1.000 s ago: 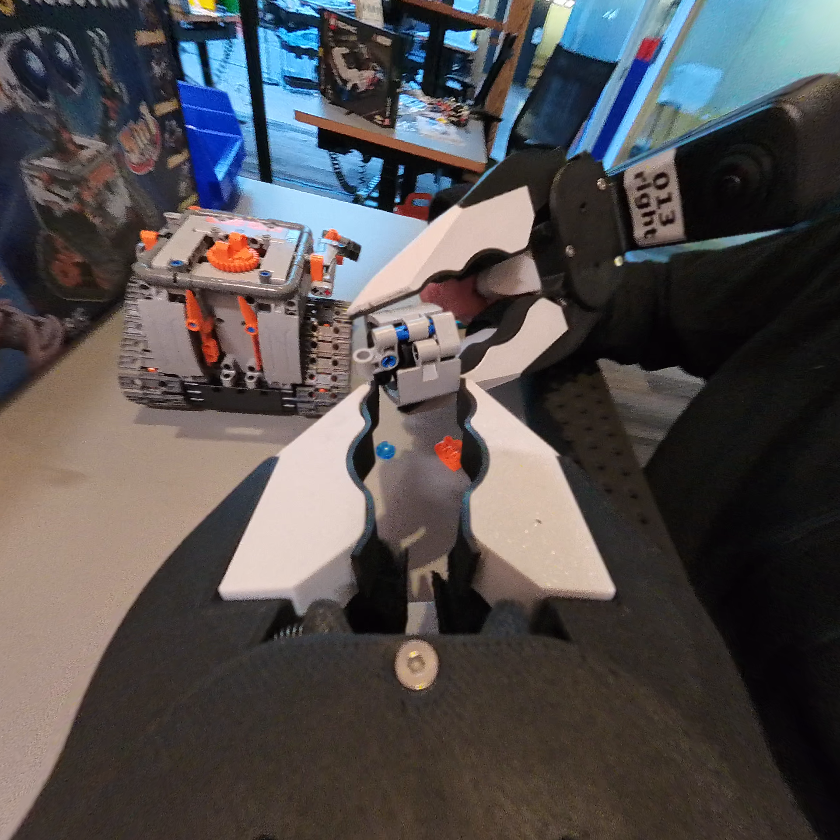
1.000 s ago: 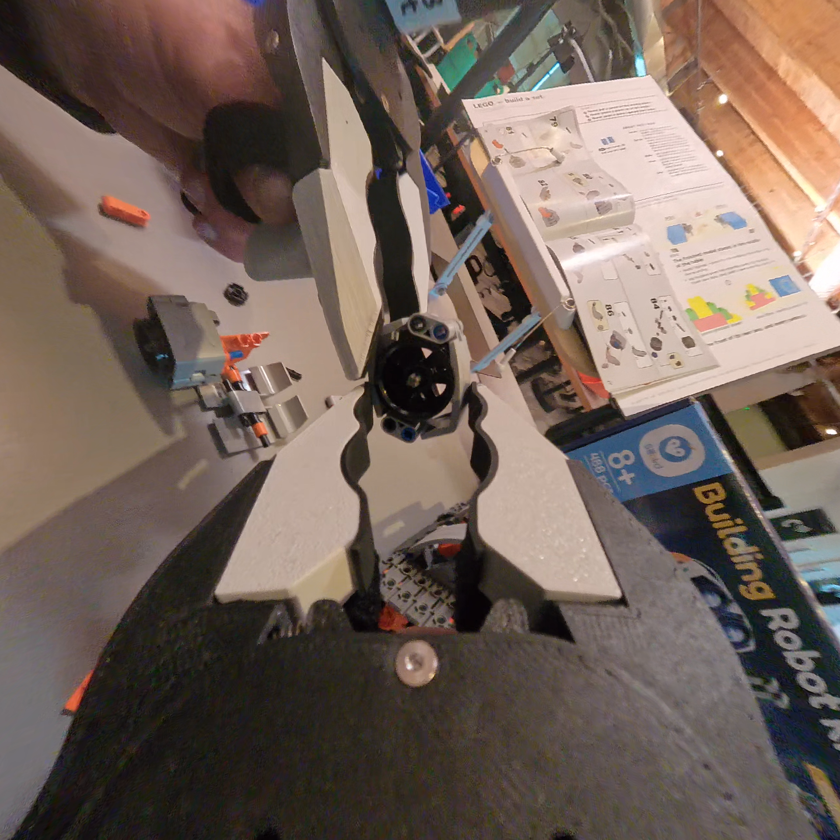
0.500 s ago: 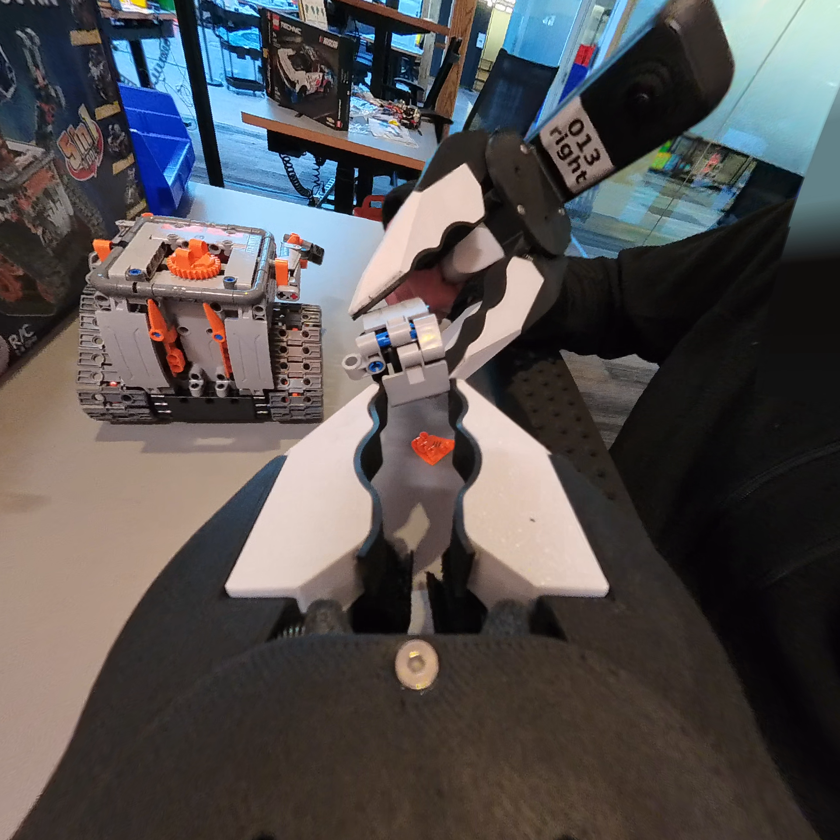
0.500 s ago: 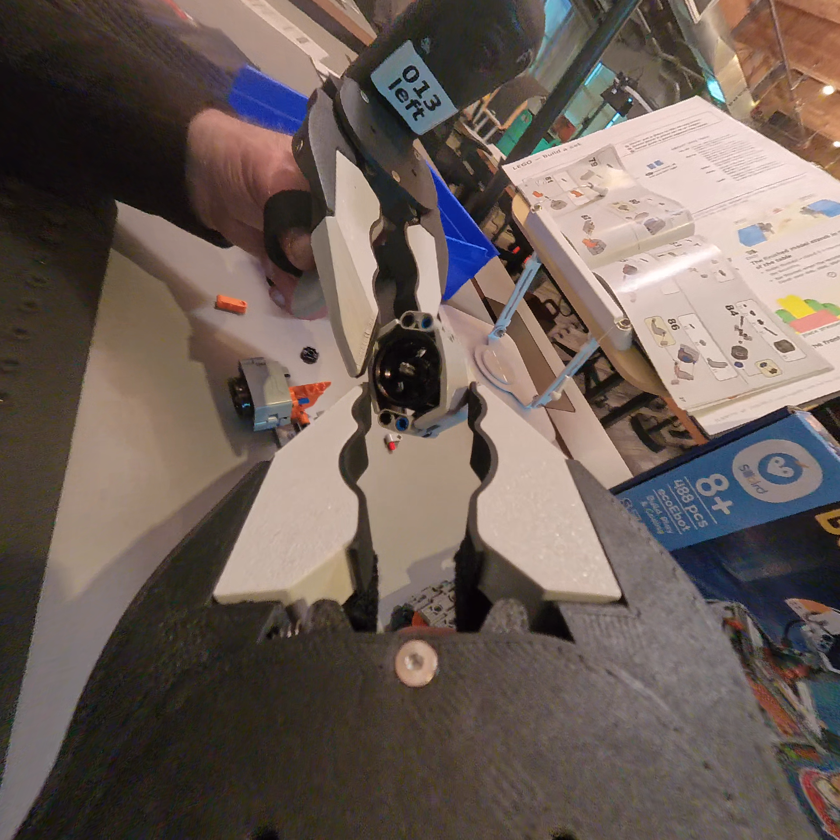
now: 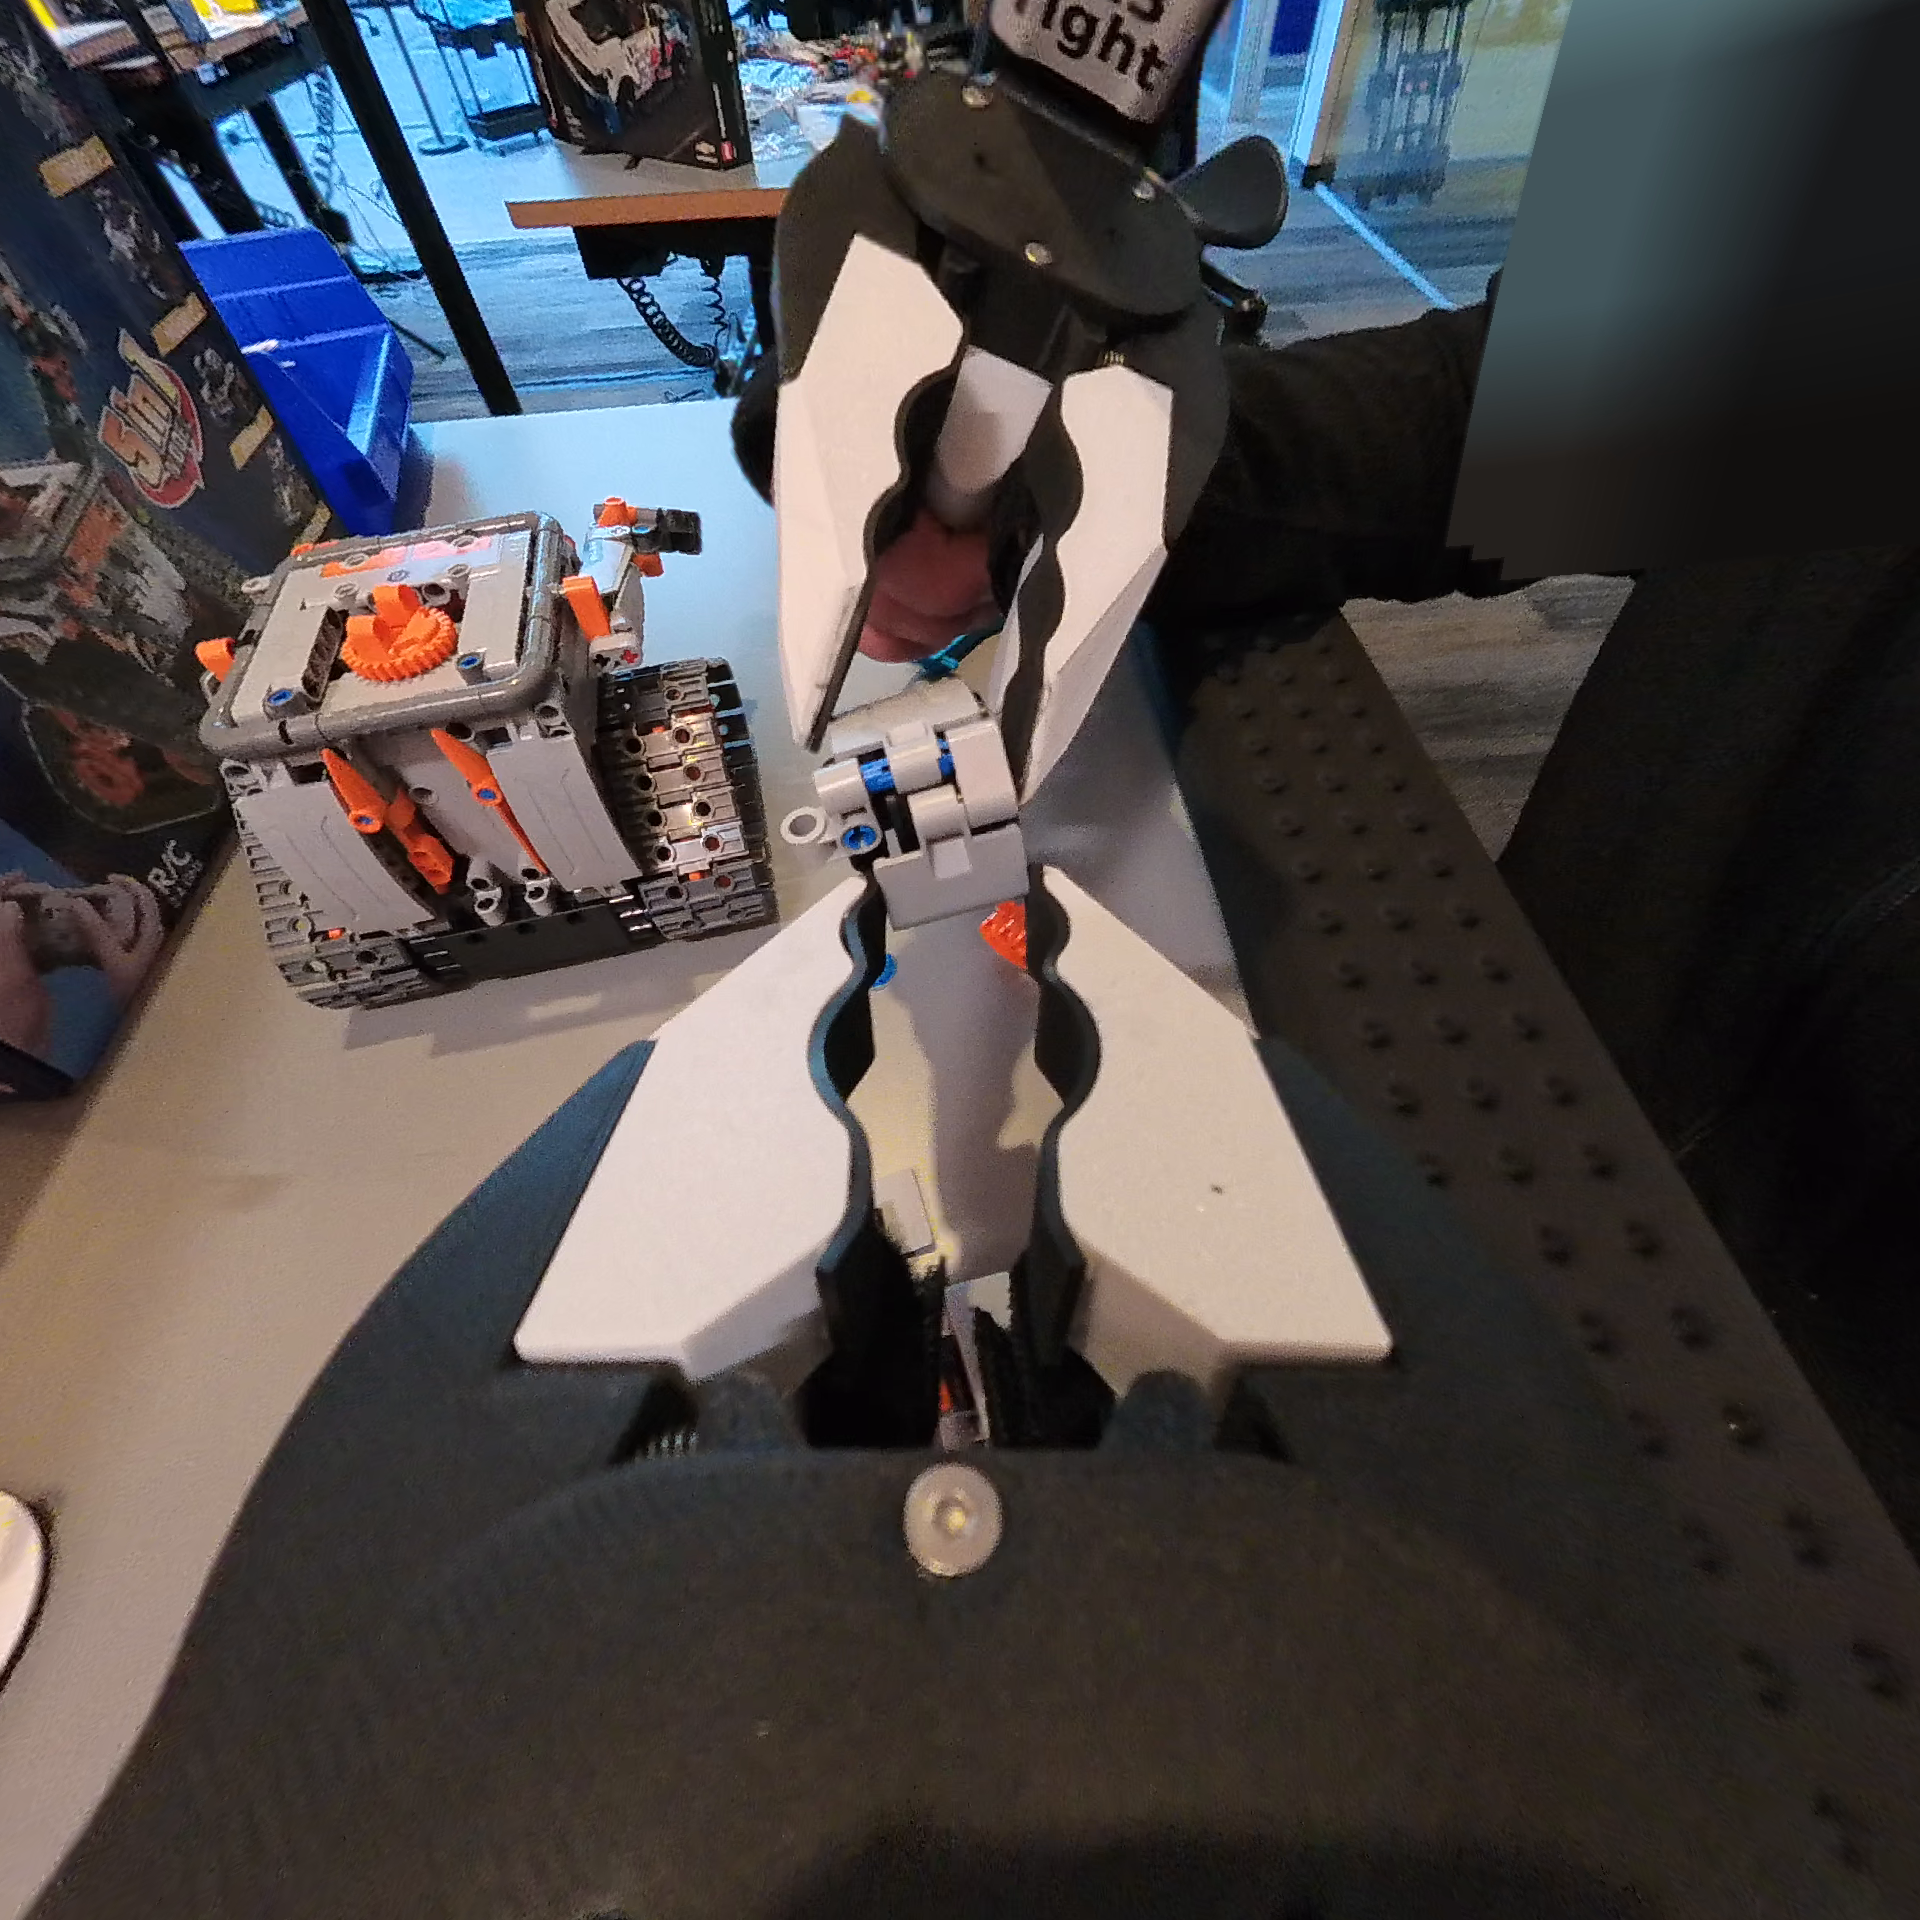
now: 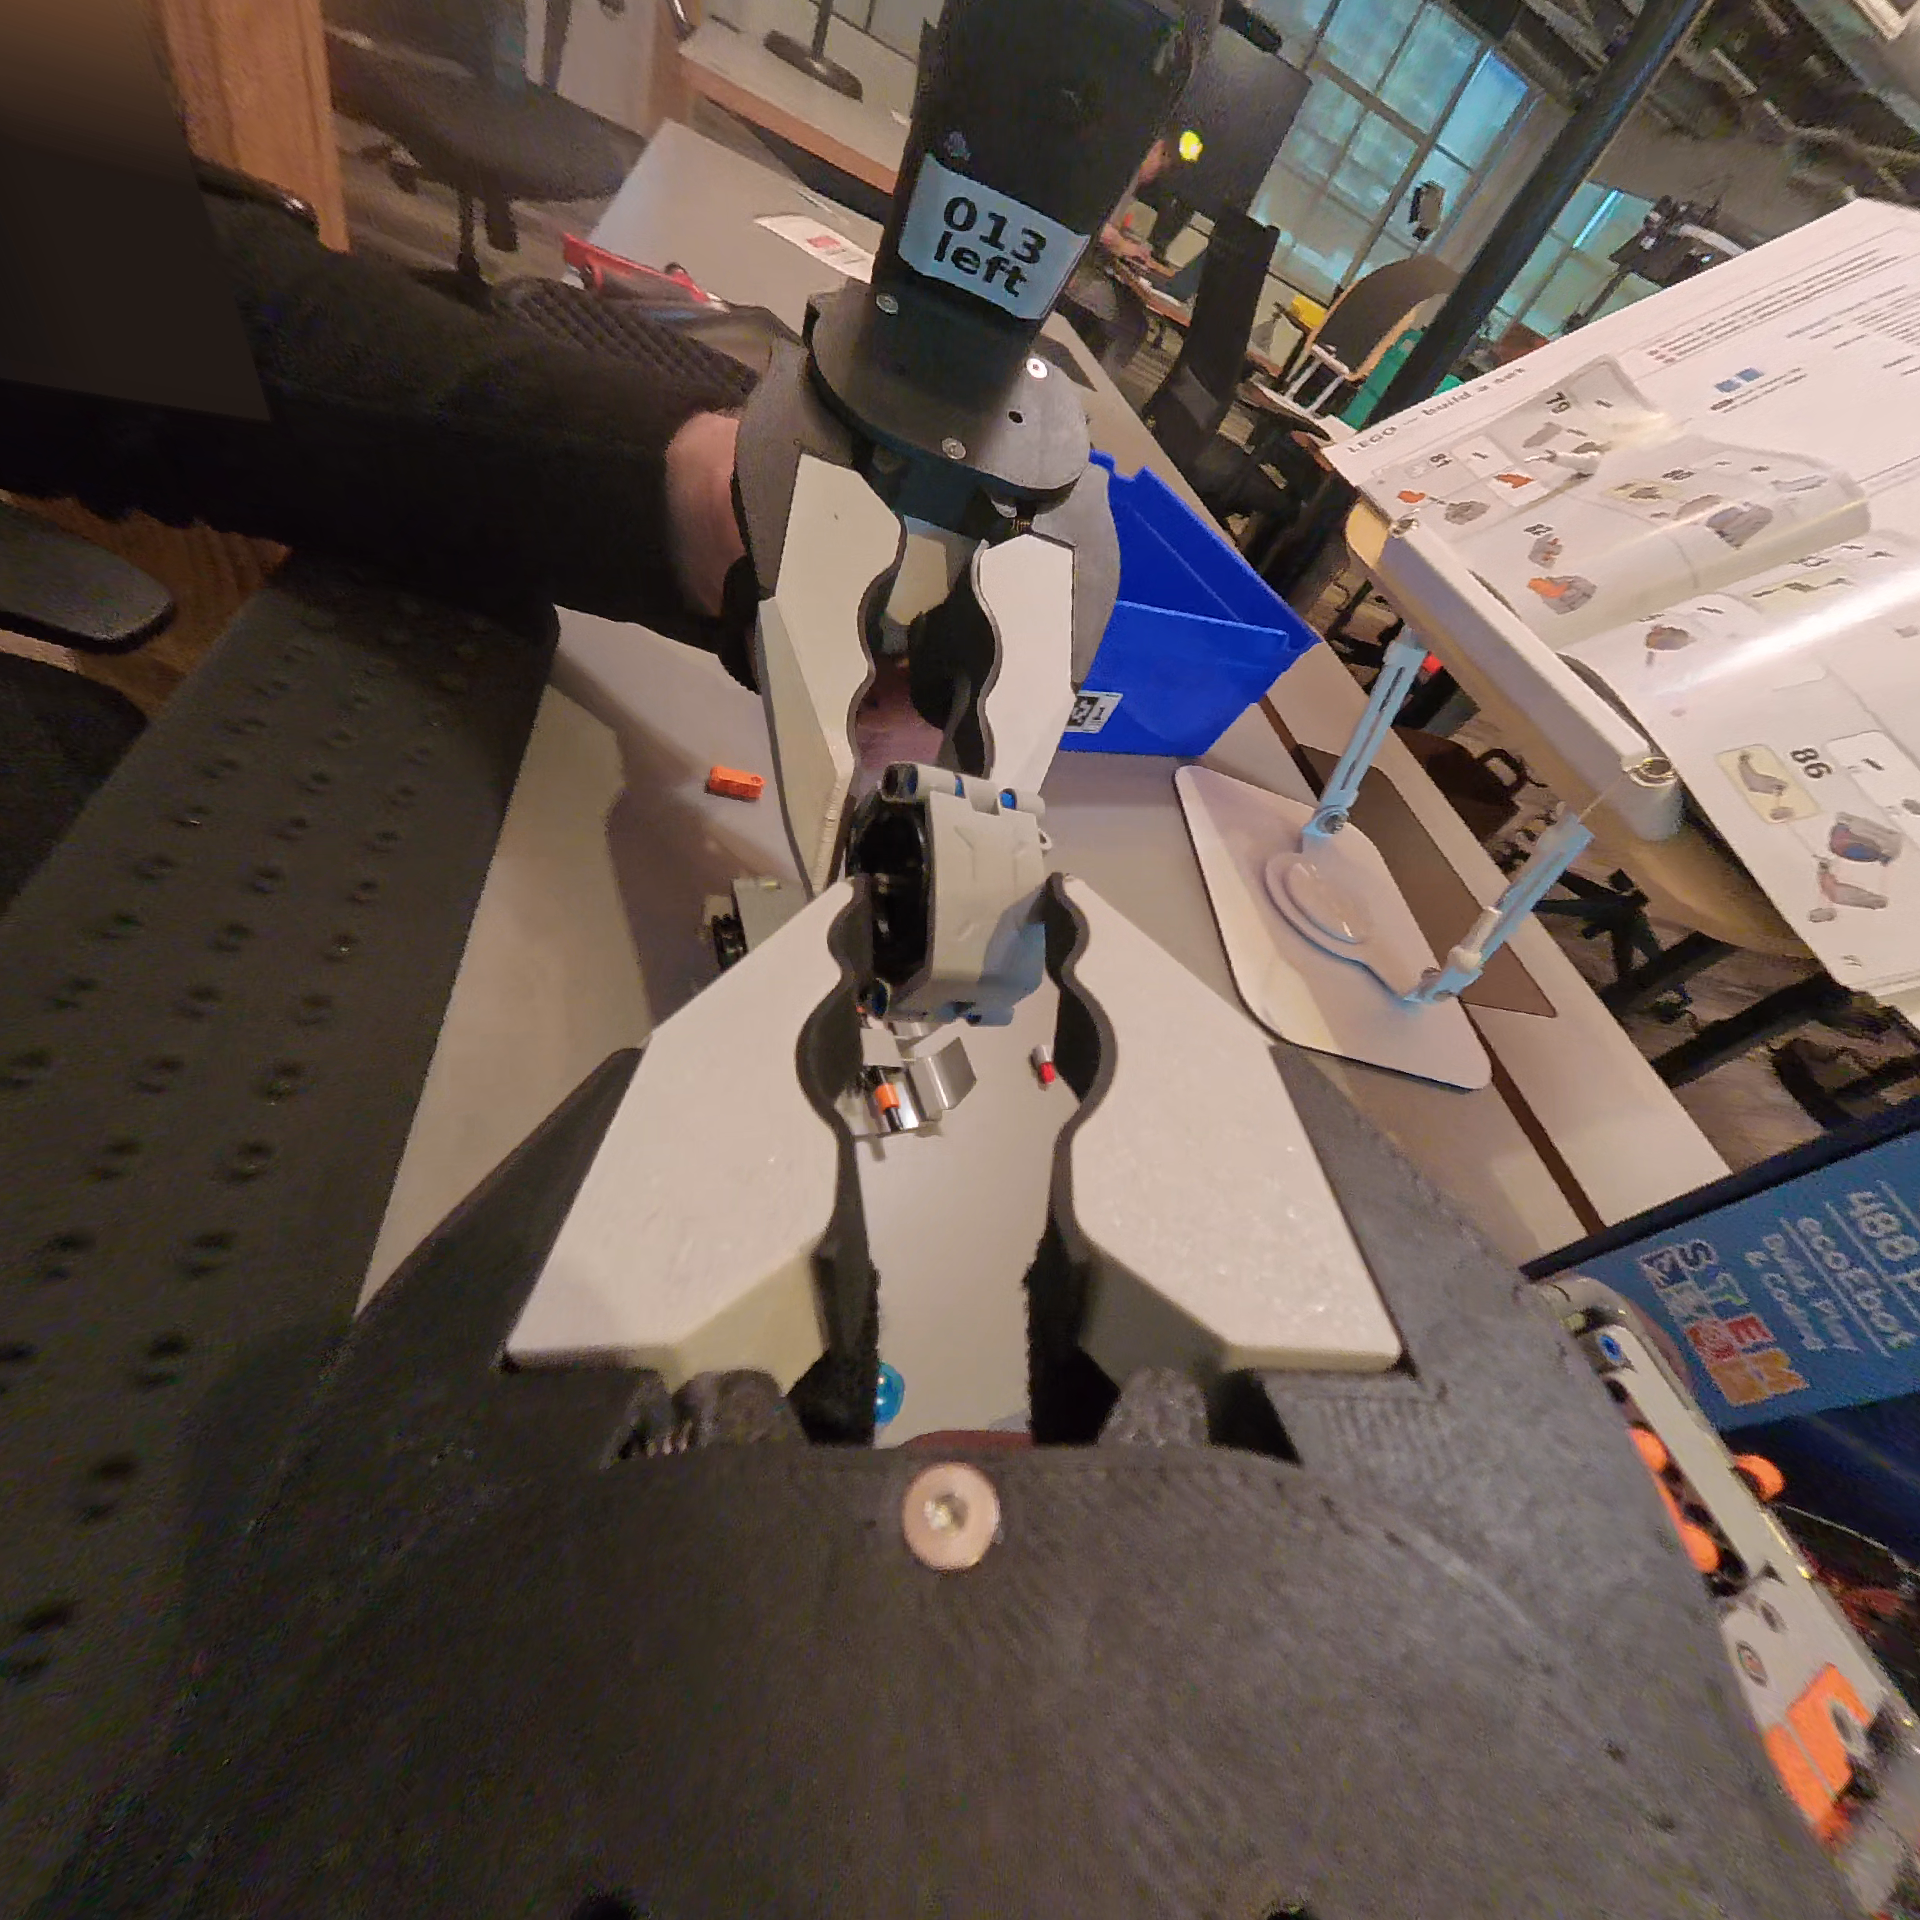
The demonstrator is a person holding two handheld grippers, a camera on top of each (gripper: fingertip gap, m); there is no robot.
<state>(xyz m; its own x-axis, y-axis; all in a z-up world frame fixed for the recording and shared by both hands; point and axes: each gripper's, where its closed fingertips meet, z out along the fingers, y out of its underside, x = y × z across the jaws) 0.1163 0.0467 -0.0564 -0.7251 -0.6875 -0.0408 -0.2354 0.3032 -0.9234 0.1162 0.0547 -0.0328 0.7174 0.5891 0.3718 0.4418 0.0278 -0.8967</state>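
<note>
- Left gripper (image 5: 951, 899) pinches the lower end of a small grey brick assembly (image 5: 920, 821), held aloft.
- Right gripper (image 6: 951, 914) clamps the same assembly (image 6: 951, 914) from the opposite end, tips nearly meeting.
- Tracked brick vehicle (image 5: 468, 748) sits on the table (image 5: 260, 1143), left of the assembly, untouched.
- Loose orange piece (image 6: 736, 781) lies beyond the assembly.

My right gripper (image 5: 914, 717) hides the holding hand (image 5: 920, 592); my instruction booklet (image 6: 1704, 540) runs off frame; floor pieces blur.

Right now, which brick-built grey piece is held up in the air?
The small grey motor assembly, clamped between both grippers; the big tracked grey vehicle stands on the table.
</note>
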